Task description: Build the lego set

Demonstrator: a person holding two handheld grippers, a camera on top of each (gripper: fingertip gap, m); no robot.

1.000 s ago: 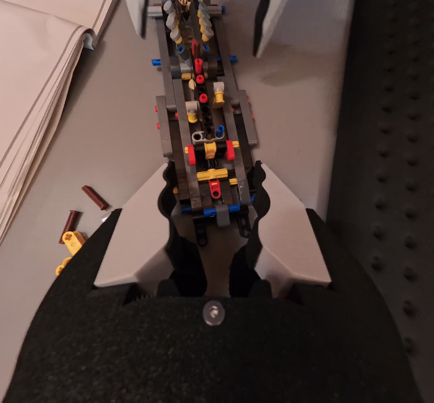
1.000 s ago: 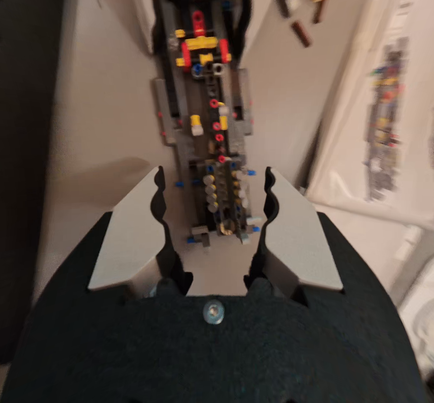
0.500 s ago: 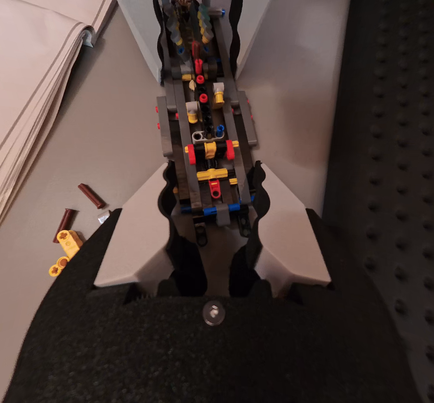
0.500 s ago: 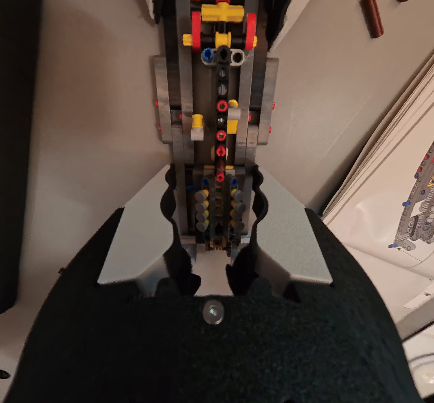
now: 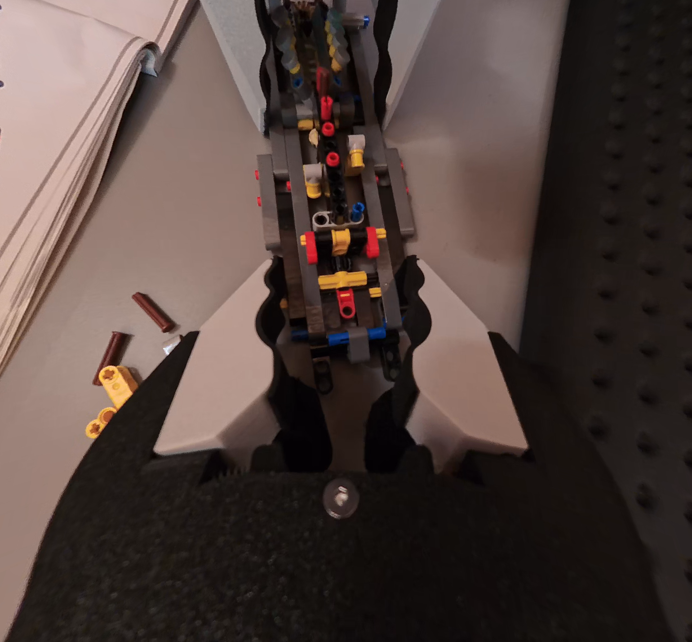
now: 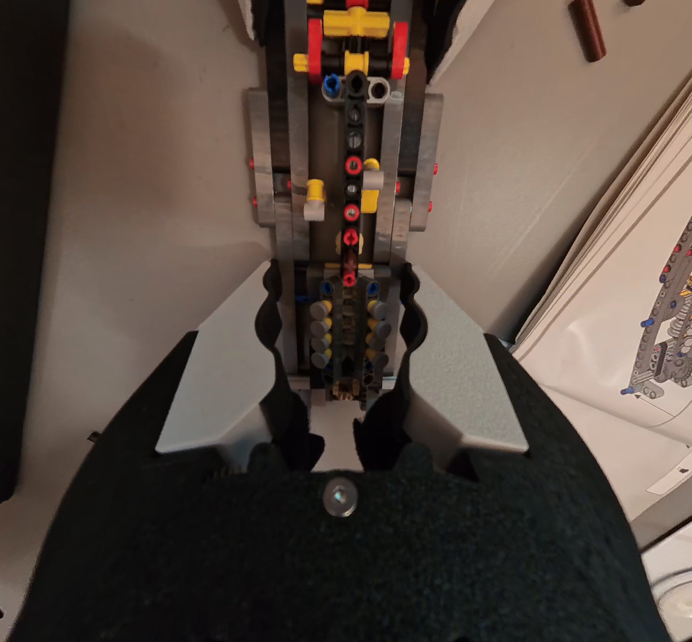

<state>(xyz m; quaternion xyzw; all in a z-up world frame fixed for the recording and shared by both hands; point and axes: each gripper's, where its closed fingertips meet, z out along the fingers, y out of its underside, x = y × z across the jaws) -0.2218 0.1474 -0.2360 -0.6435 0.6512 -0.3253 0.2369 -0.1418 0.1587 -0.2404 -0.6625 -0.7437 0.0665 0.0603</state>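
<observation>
A long lego frame (image 5: 333,190) lies lengthwise on a pale table (image 5: 179,212), pinched at one end by the left gripper (image 5: 342,309) and at the other by the right gripper (image 6: 339,319), so both ends are blocked. Along one long side, bare table is bounded by a stack of instruction booklets (image 5: 56,130), with two brown pins (image 5: 153,311) and yellow connectors (image 5: 112,392) loose near the left gripper. Along the other side, a narrower strip of table meets a dark studded mat (image 5: 618,212).

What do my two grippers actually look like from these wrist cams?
Both match: the left gripper and right gripper each have two pale grey angular fingers lined with wavy black pads, a black textured body and a silver screw. No cables or sleeves visible.
</observation>
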